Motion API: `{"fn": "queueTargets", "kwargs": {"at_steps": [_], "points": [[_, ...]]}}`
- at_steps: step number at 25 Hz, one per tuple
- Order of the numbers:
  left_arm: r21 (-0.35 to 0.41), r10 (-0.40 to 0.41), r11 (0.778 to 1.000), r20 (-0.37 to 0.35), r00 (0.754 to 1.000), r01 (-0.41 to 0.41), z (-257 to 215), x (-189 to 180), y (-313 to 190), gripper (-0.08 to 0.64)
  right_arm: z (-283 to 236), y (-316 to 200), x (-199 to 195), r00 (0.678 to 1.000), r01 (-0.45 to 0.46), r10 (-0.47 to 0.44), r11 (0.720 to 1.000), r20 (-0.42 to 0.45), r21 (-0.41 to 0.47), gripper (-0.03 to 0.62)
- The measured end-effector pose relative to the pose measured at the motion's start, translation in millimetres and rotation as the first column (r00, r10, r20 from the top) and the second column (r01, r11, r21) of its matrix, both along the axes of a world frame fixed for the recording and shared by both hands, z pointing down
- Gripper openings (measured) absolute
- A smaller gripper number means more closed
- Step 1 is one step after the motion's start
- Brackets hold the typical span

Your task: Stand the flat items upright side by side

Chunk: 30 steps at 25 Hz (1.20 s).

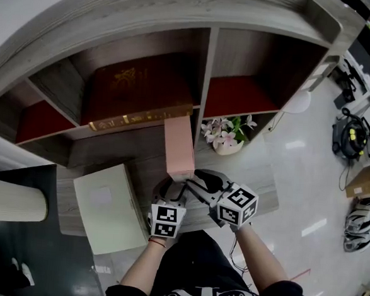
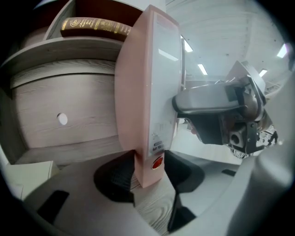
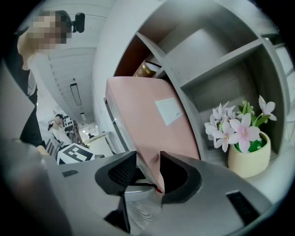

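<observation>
From the head view, the tall pink flat cardboard box [image 1: 179, 147] stands up on its thin edge on the grey wood table top [image 1: 258, 187], right in front of the post between two holes of the grey wood shelf [image 1: 206, 70]; a cream flat box [image 1: 108, 205] lies flat on the table to its left, well apart. In the middle hole of the shelf lies a dark brown book with gold letters [image 1: 138, 93]; the hole on each side has a red flat thing [image 1: 239, 94] lying in it. A cream pot of pink and white flowers [image 1: 227, 137] sits just to the right of the pink box. The left gripper [image 1: 173, 184] and the right gripper [image 1: 195, 180] both meet at the near end of the pink box.

From the left gripper view, the pink box stands straight up, with a pale thin side that has small print and a red round dot [image 2: 157, 162] low down; its bottom corner sits between the two jaws, and both pads press on it, so this gripper is pinching the box. The right gripper comes in from the right, touching the thin side higher up.

From the right gripper view, the wide pink side has a white label [image 3: 168, 110]; the near bottom corner is squeezed between this gripper's jaws too, and the flower pot stands to the right.
</observation>
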<state>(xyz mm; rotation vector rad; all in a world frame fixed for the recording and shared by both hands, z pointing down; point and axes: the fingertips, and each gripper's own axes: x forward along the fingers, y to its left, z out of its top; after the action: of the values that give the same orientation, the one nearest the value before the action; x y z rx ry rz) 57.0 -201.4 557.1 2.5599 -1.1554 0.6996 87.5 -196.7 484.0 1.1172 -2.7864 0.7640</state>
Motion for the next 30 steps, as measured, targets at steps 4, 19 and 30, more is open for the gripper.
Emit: {"fn": "queueTargets", "kwargs": {"at_steps": [4, 19, 30], "points": [[-0.001, 0.004, 1.000, 0.032, 0.999, -0.004, 4.9, -1.0, -6.2, 0.118, -1.2, -9.6, 6.0, 1.000, -0.030, 0.030, 1.000, 0.006, 0.007, 0.138], [0.013, 0.178, 0.983, 0.132, 0.975, -0.181, 4.0, 17.3, -15.5, 0.133, -0.1, -8.2, 16.3, 0.996, -0.090, 0.091, 0.994, -0.016, 0.056, 0.092], [-0.032, 0.134, 0.991, 0.050, 0.990, -0.132, 4.7, 20.7, -16.3, 0.135, 13.6, -7.1, 30.8, 0.988, -0.151, 0.152, 0.988, -0.039, 0.006, 0.074]]}}
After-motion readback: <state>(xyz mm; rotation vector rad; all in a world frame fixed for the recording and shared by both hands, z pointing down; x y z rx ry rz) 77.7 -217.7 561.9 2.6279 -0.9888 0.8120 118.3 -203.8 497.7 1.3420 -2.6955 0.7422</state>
